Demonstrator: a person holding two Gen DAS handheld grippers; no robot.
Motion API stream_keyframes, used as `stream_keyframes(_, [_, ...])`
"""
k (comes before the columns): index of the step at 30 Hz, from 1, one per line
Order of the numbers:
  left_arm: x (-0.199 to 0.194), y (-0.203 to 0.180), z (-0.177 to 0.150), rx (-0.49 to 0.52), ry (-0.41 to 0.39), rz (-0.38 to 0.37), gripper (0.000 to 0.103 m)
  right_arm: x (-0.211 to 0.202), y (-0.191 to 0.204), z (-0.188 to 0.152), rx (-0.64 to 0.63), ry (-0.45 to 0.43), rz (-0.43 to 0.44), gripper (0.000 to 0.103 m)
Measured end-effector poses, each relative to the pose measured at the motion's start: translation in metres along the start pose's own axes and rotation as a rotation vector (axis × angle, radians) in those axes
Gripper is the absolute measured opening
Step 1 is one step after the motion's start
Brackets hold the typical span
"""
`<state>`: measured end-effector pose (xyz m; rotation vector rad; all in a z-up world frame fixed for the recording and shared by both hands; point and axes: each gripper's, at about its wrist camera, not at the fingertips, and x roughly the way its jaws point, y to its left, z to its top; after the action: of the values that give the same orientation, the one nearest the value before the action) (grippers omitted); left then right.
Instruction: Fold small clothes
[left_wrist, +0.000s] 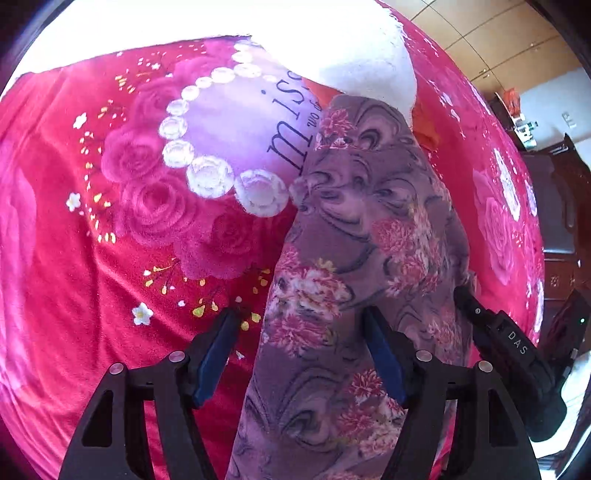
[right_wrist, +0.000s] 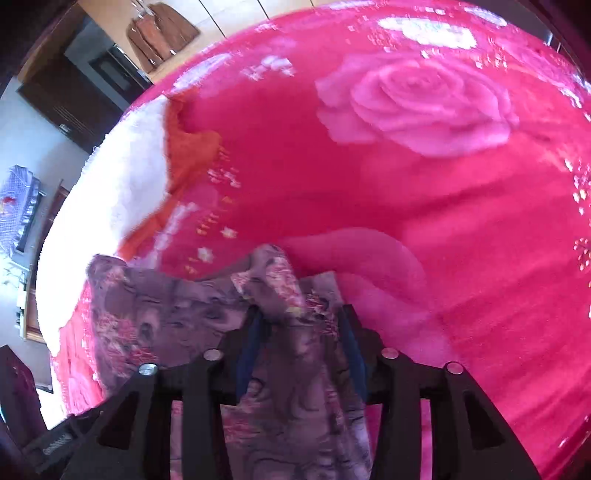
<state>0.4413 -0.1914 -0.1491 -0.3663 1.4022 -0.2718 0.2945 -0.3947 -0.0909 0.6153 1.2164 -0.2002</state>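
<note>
A purple floral garment (left_wrist: 369, 221) lies in a long strip on the red rose blanket (left_wrist: 110, 277). My left gripper (left_wrist: 301, 314) points down over its near part and is open wide. Its right pad (left_wrist: 384, 354) rests over the cloth, while its left pad (left_wrist: 216, 354) stands apart from the cloth's left edge. In the right wrist view the garment (right_wrist: 166, 306) is bunched up between the blue pads of my right gripper (right_wrist: 301, 314), which is shut on a fold of it. The right gripper's black body (left_wrist: 517, 343) shows beside the cloth at the strip's right edge.
A white fluffy cloth (left_wrist: 351, 55) with an orange piece (right_wrist: 192, 147) beside it lies at the far end of the blanket (right_wrist: 443, 184). Past the bed's edge are dark wooden furniture (left_wrist: 565, 229) and a brown jacket (right_wrist: 159, 33) on the floor.
</note>
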Motion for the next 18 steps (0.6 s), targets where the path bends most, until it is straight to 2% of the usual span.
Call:
stream_keyframes(3, [-0.012, 0.012, 0.001, -0.012, 0.024, -0.057, 0.066, -0.02, -0.012, 0.0, 0.033, -0.02, 0.032, 0.049])
stream_keyframes(5, [-0.019, 0.022, -0.002, -0.008, 0.014, -0.08, 0.066, -0.034, -0.027, -0.005, 0.042, -0.02, 0.087, 0.053])
stream_keyframes(7, [-0.022, 0.035, -0.009, -0.022, 0.027, -0.139, 0.066, -0.041, -0.044, -0.014, 0.043, 0.01, 0.151, 0.061])
stream_keyframes(10, [-0.011, 0.053, -0.019, -0.081, 0.085, -0.227, 0.067, -0.042, -0.066, -0.035, 0.065, 0.047, 0.185, 0.062])
stream_keyframes(13, [0.003, 0.062, -0.033, -0.12, 0.114, -0.312, 0.069, -0.04, -0.074, -0.052, 0.117, 0.047, 0.295, 0.063])
stream_keyframes(15, [0.003, 0.059, -0.037, -0.112, 0.102, -0.328, 0.075, -0.03, -0.072, -0.06, 0.163, 0.102, 0.422, 0.064])
stream_keyframes(16, [0.004, 0.057, -0.038, -0.113, 0.122, -0.34, 0.077, -0.024, -0.069, -0.063, 0.172, 0.136, 0.467, 0.064])
stream_keyframes(18, [0.008, 0.053, -0.036, -0.11, 0.133, -0.33, 0.08, -0.021, -0.057, -0.068, 0.142, 0.147, 0.49, 0.069])
